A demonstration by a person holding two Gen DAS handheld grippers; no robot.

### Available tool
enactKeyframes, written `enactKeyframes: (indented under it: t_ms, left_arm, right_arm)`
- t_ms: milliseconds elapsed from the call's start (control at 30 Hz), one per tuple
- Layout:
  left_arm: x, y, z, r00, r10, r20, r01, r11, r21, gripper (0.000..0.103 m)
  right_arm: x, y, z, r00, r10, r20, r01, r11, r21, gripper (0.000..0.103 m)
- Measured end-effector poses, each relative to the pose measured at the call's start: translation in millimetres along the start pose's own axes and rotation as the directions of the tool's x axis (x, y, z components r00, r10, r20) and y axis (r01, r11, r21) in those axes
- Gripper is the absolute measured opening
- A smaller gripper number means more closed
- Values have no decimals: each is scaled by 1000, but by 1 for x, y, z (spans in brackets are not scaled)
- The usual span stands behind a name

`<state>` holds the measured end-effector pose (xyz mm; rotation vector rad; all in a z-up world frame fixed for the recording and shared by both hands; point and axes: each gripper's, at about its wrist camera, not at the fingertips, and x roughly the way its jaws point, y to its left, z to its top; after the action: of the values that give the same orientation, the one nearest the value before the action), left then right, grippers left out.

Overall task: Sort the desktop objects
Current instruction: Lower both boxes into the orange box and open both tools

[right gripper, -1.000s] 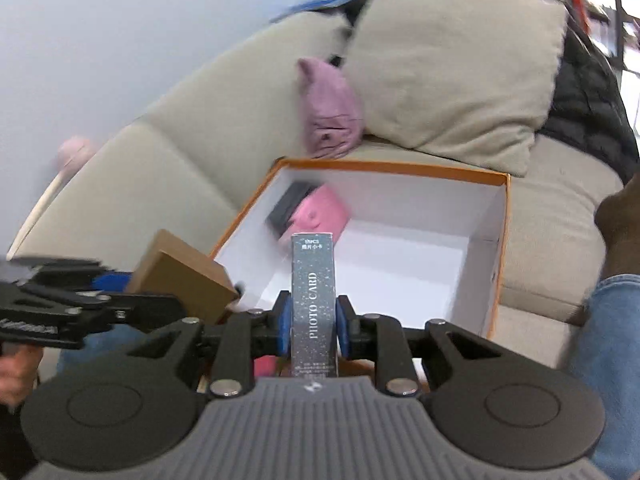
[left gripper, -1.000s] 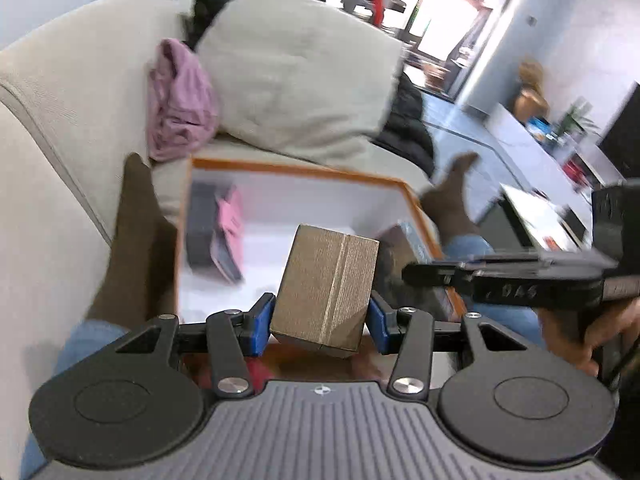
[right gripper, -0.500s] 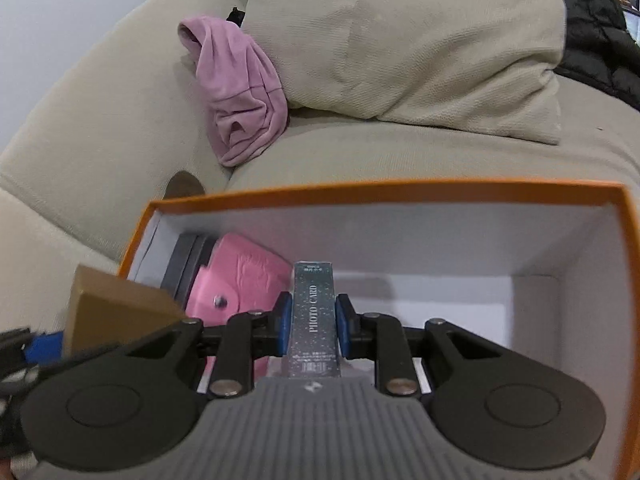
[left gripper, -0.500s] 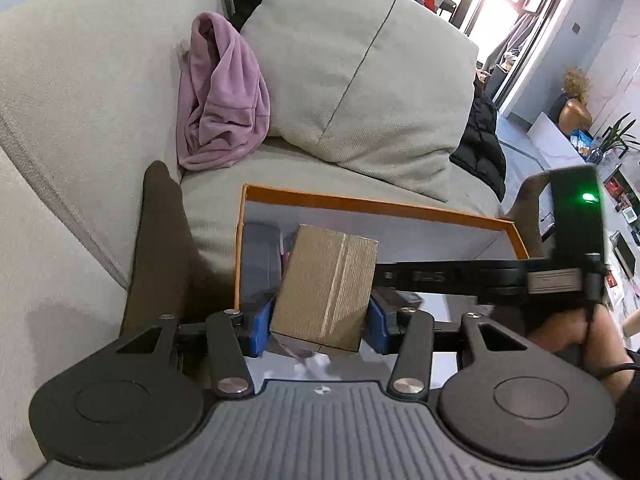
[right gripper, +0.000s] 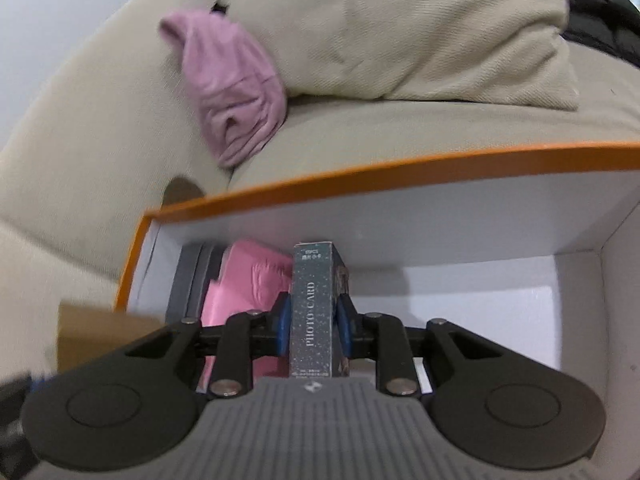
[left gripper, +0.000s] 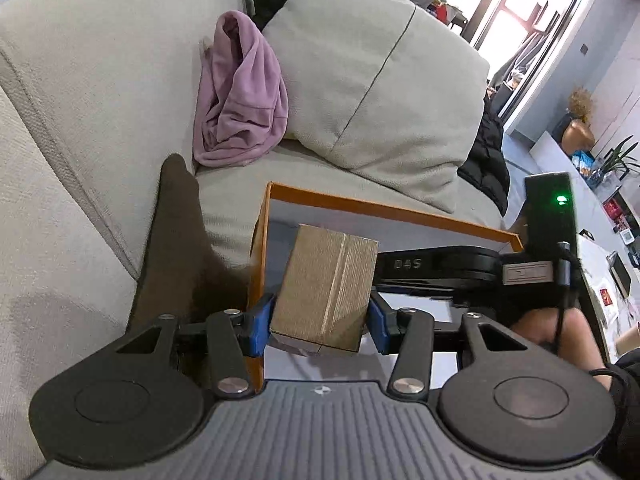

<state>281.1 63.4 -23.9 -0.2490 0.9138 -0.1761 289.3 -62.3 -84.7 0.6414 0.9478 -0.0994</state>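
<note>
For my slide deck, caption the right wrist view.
Right gripper holds grey speckled photo card box inside orange-rimmed white box.

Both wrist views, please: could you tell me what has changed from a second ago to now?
Both tools came down and forward toward the orange-rimmed box. The right tool now holds the PHOTO CARD box inside it, beside the pink case; the left tool holds the cardboard box at the near left corner. Nothing was released: both grips are unchanged. The pink cloth and cushion stayed put.
</note>
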Motion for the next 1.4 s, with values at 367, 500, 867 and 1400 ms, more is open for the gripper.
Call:
enactKeyframes:
  t_ms: [367, 500, 867, 1400]
  left_arm:
    - [0, 1, -1, 1000, -20, 16, 20, 1000, -1, 55]
    - [0, -6, 2, 998, -54, 17, 54, 999, 5, 55]
    - [69, -64, 20, 989, -17, -145, 29, 997, 77, 55]
    - [118, -72, 31, 978, 38, -207, -24, 997, 69, 58]
  right_arm:
    - [-4, 4, 1, 999, 45, -11, -45, 999, -6, 34]
    - [-20, -2, 3, 999, 46, 5, -46, 999, -24, 34]
    - [-54, -23, -15, 991, -127, -49, 104, 940, -325, 34]
    - [-10, -13, -19, 991, -100, -93, 44, 878, -476, 36]
